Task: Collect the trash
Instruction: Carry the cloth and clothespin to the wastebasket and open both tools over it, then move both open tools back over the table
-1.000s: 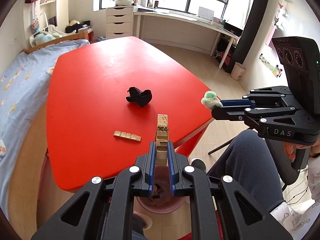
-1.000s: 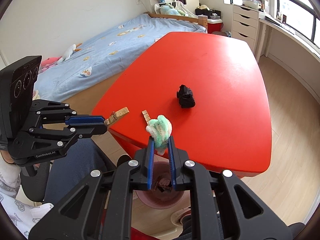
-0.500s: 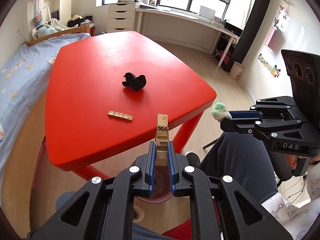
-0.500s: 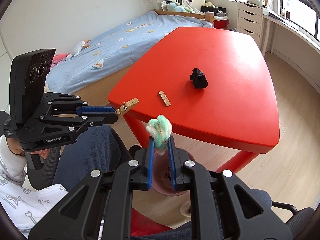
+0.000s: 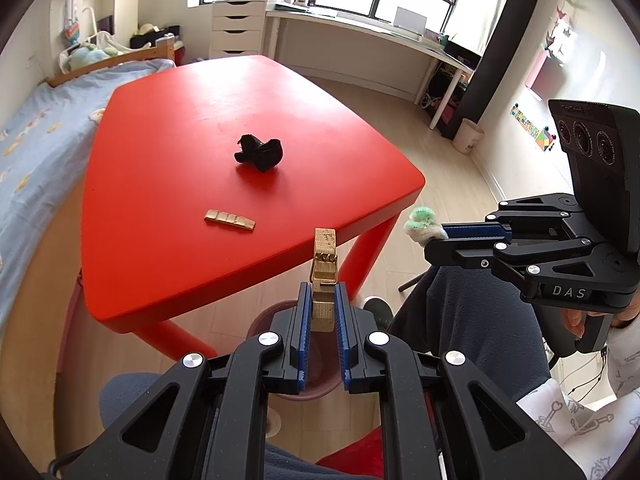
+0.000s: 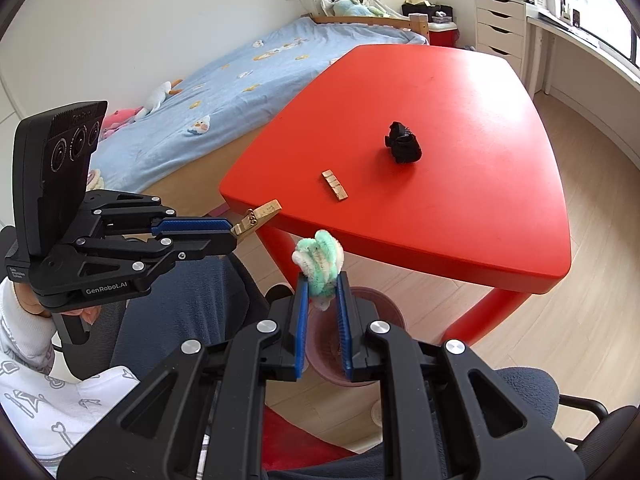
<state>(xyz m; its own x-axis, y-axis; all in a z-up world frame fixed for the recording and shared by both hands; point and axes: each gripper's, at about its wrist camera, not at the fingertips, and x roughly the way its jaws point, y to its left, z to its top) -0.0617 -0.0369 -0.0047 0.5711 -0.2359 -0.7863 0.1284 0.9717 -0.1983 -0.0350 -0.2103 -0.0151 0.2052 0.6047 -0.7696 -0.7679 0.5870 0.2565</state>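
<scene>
The left tongs [image 5: 323, 312] are clenched on the lower end of a small wooden spring clothespin [image 5: 325, 268]: light, rigid, and secure across its flat sides. The right tongs [image 6: 323, 300] grasp a soft, compressible green-and-white fuzzy pipe-cleaner bundle [image 6: 319, 258]. Both hover above the pink round bin [image 6: 362, 344] on the floor. On the red worktop [image 5: 168, 176] lie a flat wooden clothespin half [image 5: 229, 220] and a crumpled black scrap [image 5: 260, 153].

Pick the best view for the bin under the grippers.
Right wrist view. The pink bin shows its rim and inside on the floor behind the right gripper and its green fuzzy wad. In the left wrist view the bin is mostly hidden by the fingers; only a rim sliver shows.
</scene>
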